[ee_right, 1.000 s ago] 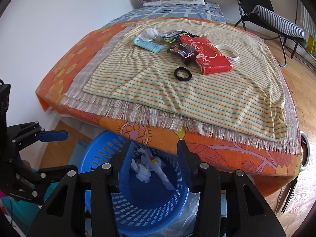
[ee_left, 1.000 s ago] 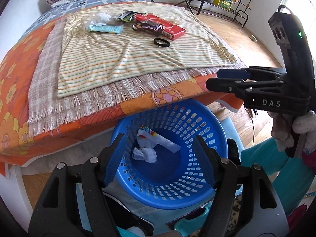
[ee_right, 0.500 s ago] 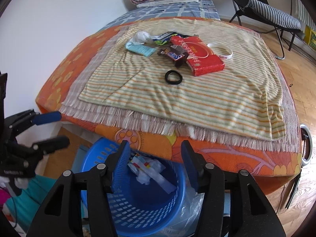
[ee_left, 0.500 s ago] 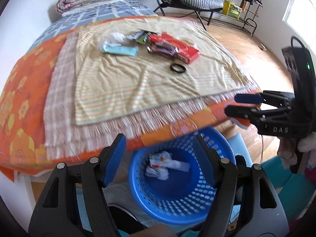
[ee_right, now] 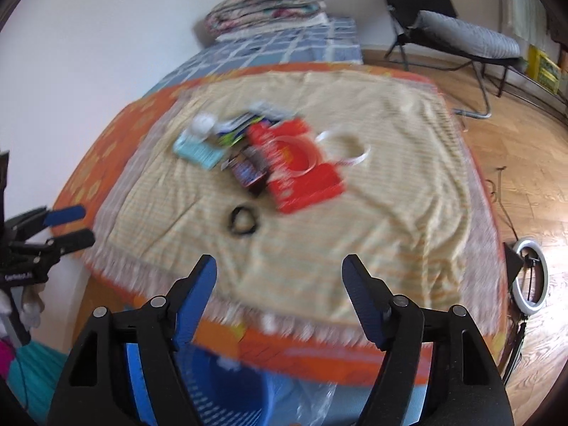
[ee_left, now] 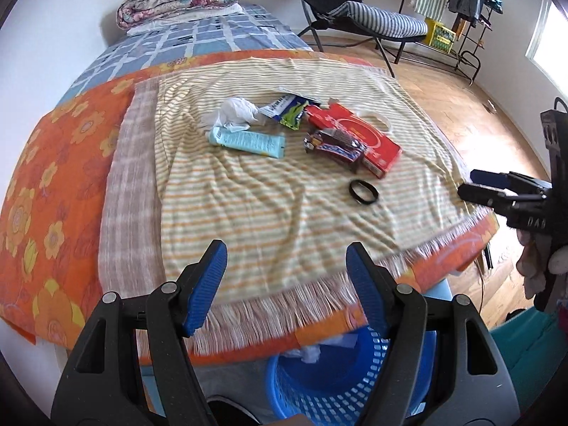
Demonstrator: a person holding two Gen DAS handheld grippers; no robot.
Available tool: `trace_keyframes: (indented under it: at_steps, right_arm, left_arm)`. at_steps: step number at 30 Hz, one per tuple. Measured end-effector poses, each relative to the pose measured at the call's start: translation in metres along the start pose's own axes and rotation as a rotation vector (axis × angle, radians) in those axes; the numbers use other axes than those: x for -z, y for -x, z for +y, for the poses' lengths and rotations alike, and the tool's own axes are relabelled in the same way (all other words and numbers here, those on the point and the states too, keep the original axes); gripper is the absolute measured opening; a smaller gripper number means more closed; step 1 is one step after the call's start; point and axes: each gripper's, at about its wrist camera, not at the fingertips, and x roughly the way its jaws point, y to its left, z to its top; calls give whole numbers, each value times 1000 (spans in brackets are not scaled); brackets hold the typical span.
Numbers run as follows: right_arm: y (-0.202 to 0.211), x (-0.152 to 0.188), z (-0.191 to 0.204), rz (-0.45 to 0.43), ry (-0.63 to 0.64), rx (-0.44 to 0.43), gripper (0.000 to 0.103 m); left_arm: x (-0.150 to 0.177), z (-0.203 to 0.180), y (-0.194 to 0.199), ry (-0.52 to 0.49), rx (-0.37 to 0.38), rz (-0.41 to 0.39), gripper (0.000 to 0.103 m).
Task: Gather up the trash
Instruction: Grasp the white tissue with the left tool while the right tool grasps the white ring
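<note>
Both my left gripper point(ee_left: 284, 277) and my right gripper point(ee_right: 278, 293) hang with fingers spread and empty over the near edge of the bed point(ee_left: 53, 184), so I judge I am between pickups, reaching for the next piece. The trash lies mid-blanket: crumpled tissue point(ee_left: 236, 112), tube point(ee_left: 248, 140), wrappers point(ee_left: 289, 113), red box point(ee_left: 358, 140). The blue basket point(ee_left: 340, 387) below holds some crumpled white scraps.
</note>
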Motion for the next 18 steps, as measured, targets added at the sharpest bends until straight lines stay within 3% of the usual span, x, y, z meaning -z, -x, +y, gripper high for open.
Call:
trace_keyframes:
  at_steps: [3, 9, 18]
  right_arm:
    - [-8, -17, -18, -22, -51, 21, 73]
    - [-30, -49, -35, -3, -48, 66, 73]
    - [-69, -82, -61, 49, -95, 92, 73]
  left_arm:
    - [-14, 8, -13, 9, 31, 0, 72]
    - [-54, 28, -40, 14, -15, -25, 72]
    - [-109, 71, -99, 123, 9, -23, 72]
